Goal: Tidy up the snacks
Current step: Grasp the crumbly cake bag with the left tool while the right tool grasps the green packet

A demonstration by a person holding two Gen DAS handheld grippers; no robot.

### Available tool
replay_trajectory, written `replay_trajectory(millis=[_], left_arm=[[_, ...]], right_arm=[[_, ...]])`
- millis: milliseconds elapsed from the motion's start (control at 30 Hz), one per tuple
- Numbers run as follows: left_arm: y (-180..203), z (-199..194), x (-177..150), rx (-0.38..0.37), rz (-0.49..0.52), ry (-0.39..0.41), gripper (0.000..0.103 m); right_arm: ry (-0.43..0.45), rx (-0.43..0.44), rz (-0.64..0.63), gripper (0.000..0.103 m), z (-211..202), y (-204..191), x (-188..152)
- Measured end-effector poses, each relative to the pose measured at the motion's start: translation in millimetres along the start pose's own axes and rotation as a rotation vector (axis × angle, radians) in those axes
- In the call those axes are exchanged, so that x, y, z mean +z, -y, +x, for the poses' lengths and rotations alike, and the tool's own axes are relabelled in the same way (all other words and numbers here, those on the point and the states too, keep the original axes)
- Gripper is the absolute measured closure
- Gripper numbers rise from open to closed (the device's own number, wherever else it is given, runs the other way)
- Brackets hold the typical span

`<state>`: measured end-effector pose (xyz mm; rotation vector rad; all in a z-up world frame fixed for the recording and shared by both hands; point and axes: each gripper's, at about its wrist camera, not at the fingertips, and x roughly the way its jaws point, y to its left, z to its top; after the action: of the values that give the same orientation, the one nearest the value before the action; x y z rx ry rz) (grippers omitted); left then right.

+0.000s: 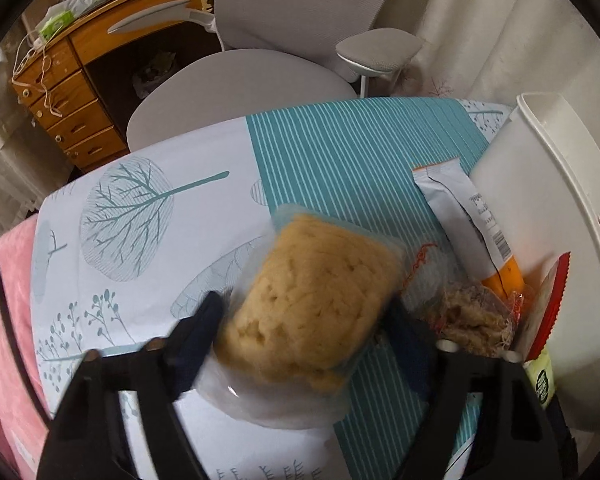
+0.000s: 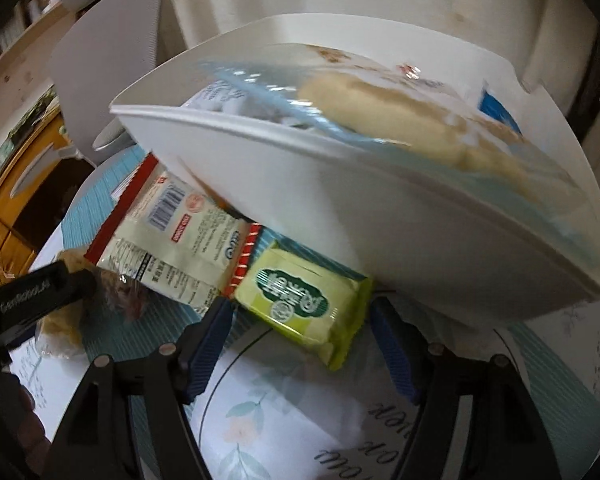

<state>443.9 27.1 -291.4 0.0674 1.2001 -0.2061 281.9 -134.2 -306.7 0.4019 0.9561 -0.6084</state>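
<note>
The snacks are partly sorted: one clear-wrapped pale pastry (image 2: 400, 120) already lies inside the white bin (image 2: 340, 208), which fills the upper right of the right wrist view and stands at the right edge of the left wrist view, while the rest lie loose on the teal and white tablecloth (image 1: 332, 152) against the bin's near wall. In the lower centre of the left wrist view a golden cake in a clear bag (image 1: 312, 300) sits between the fingers of the left gripper (image 1: 304, 340), whose jaws stand at middling width on either side of it; the dark pads look to be touching the wrapper, though blur makes it hard to say whether they truly press, so I judge this a grip being taken, not a secure hold. To its right lie a clear bag of flaky shredded snack (image 1: 472, 320), a white and orange packet (image 1: 468, 216) leaning at the bin, and a red-edged packet (image 2: 168, 236). In the lower middle of the right wrist view the right gripper (image 2: 300, 340) hangs with jaws wide and empty just before a green packet (image 2: 304, 296), which lies at the foot of the bin. At least five items remain outside, so most of the work is left
</note>
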Motion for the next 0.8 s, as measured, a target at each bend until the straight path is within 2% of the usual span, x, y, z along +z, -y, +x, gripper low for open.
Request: replay_trajectory(millis=[67, 233, 367, 667, 800], left_arm=[[1, -2, -1, 0.016, 0.006, 0.021, 0.047], [2, -5, -7, 0.027, 0.015, 0.027, 0.048], [0, -13, -15, 0.021, 0.003, 0.015, 0.048], [-10, -51, -43, 0.000, -0.002, -0.001, 0.048], [-14, -80, -60, -0.044, -0.030, 0.009, 0.048]], right_arm=[[0.006, -0.011, -0.018, 0.031, 1, -3, 0], [0.020, -0.012, -0.047, 0.031, 3, -10, 3], [0.023, -0.008, -0.075, 0.044, 5, -14, 3], [0.032, 0.030, -0.096, 0.048, -8, -8, 9], [0.053, 0.060, -0.117, 0.068, -26, -7, 10]])
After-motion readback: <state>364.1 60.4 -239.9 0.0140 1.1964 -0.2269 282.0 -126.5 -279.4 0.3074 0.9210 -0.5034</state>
